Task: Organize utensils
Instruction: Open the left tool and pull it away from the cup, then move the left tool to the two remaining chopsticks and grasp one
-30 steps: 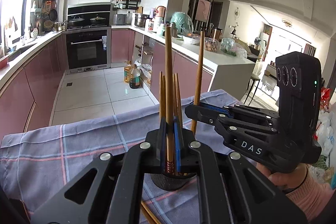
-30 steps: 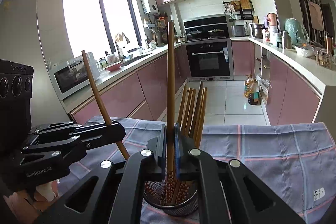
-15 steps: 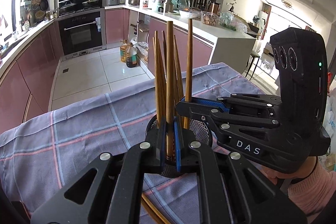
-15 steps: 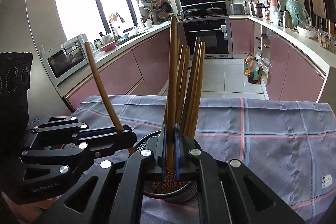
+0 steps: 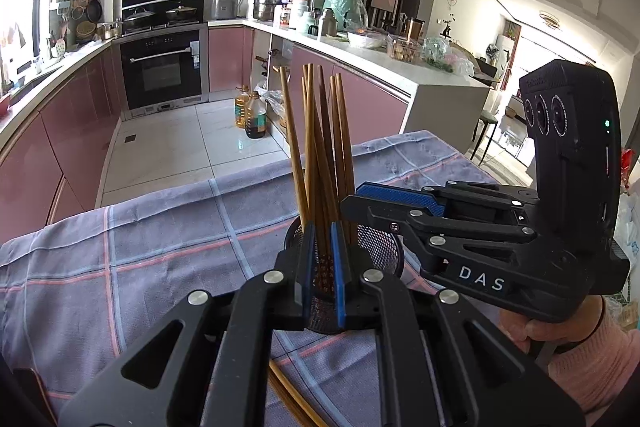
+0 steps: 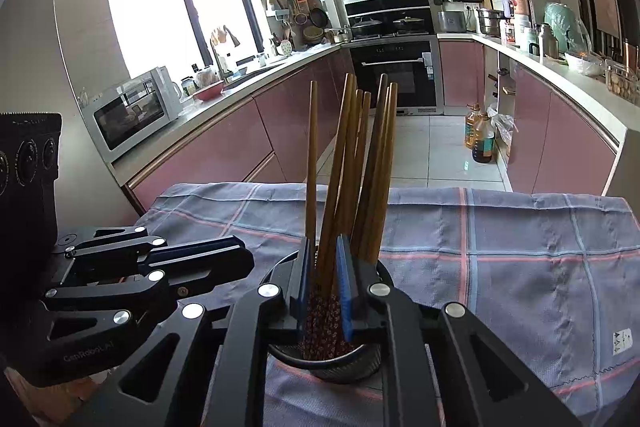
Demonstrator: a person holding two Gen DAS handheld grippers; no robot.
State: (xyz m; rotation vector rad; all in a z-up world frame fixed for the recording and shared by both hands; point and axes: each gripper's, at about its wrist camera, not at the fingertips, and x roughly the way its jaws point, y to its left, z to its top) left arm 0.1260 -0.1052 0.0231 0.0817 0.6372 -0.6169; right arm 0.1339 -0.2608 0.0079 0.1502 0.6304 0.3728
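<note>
A black mesh cup (image 5: 380,251) stands on the checked cloth and holds several brown chopsticks (image 5: 320,155), upright and fanned. My left gripper (image 5: 320,267) sits just in front of the cup, jaws a little apart, nothing gripped. My right gripper (image 6: 323,281) is over the cup's (image 6: 344,371) near rim, jaws slightly apart around the chopsticks' (image 6: 348,163) patterned lower ends without pinching them. In the left wrist view the right gripper (image 5: 360,201) reaches in from the right. In the right wrist view the left gripper (image 6: 240,255) comes from the left.
The blue-grey checked cloth (image 5: 160,247) covers the table. More chopsticks (image 5: 292,403) lie on the cloth under my left gripper. Beyond the table edge are the kitchen floor, pink cabinets and oil bottles (image 5: 252,115).
Both grippers were shut on one chopstick each above the cup. They lowered, the jaws opened a little, and both chopsticks now stand in the cup with the others.
</note>
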